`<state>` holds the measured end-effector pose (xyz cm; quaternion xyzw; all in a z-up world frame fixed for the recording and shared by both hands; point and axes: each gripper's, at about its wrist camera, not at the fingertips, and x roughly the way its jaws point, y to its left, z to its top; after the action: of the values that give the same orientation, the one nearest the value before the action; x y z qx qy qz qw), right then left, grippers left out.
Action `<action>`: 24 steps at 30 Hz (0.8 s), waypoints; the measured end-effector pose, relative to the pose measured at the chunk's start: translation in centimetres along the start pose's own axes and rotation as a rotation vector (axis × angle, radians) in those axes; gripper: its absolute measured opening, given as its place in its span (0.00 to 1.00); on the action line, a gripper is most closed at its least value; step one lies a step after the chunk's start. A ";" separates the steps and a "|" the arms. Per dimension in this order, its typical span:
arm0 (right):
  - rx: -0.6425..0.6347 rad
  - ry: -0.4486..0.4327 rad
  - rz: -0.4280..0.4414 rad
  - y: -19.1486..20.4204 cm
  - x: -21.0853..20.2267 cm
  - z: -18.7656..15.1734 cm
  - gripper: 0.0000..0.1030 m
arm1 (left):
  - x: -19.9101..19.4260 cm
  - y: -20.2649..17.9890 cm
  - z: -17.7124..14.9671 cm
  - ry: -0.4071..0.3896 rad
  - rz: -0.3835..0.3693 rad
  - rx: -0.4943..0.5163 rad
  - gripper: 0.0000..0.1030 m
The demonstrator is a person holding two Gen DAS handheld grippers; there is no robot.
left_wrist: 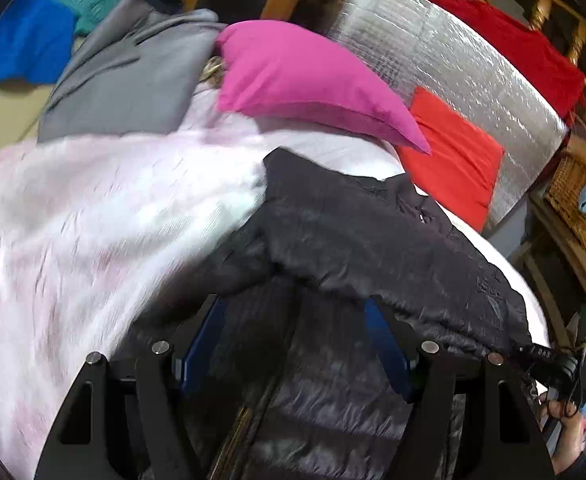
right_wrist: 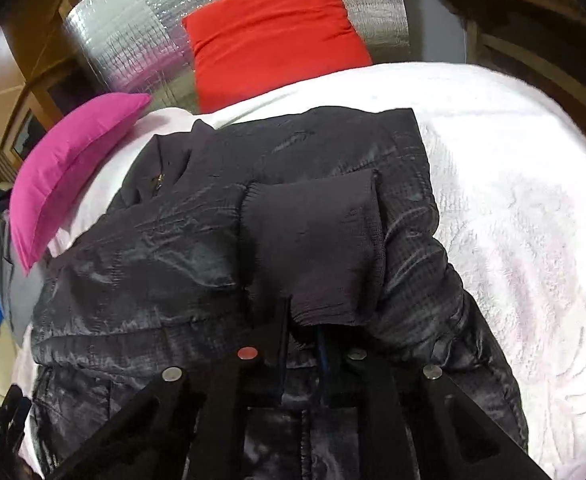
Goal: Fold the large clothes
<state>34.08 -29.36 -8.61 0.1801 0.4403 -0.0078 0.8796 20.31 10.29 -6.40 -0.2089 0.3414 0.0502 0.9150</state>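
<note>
Bed (right_wrist: 513, 208); right tongs (right_wrist: 303, 332) pinching jacket (right_wrist: 197, 240)

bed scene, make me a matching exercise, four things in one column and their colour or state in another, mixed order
Things:
1. jacket
2. pillow nearest the jacket's collar
3. cushion against the foil panel
4. sleeve cuff

Colour or state:
A. red
B. folded across the jacket's front
C. magenta
D. dark and shiny, lying on the white bedspread

Pairs: 1-D, 2-C, 3-A, 4-B
</note>
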 end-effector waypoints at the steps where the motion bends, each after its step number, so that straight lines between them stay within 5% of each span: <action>1: 0.015 0.002 0.020 -0.3 -0.1 -0.2 0.14 | 0.2 -0.8 0.8 0.001 0.005 0.031 0.71; 5: 0.078 0.041 0.087 -1.5 -0.2 0.2 0.14 | 3.8 -5.3 3.7 -0.040 0.129 0.280 0.74; 7: 0.103 0.064 0.118 -2.1 -0.5 0.3 0.14 | 7.9 -5.8 3.7 0.070 0.241 0.350 0.74; 8: 0.117 0.078 0.137 -2.7 -0.7 0.4 0.14 | 11.0 -5.5 3.1 0.205 0.275 0.380 0.74; 11: 0.185 0.134 0.193 -4.3 -1.4 0.2 0.15 | 11.5 -5.4 2.6 0.164 0.295 0.438 0.78; 13: 0.216 0.133 0.203 -4.6 -2.6 -0.1 0.17 | 11.0 -5.4 2.8 0.166 0.291 0.443 0.78; 16: 0.212 0.063 0.168 -4.1 -5.5 -0.4 0.33 | 9.0 -5.3 4.0 0.139 0.260 0.398 0.78; 18: 0.175 -0.009 0.123 -3.0 -7.8 -0.2 0.62 | 7.6 -5.9 4.5 0.082 0.232 0.390 0.78; 24: -0.009 -0.157 0.099 3.5 -8.3 1.5 0.70 | 6.8 -9.4 4.3 0.021 0.130 0.437 0.78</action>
<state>30.76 -27.76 -0.29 0.1965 0.3606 0.0234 0.9115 30.33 3.20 -4.61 0.0161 0.3664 0.0319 0.9298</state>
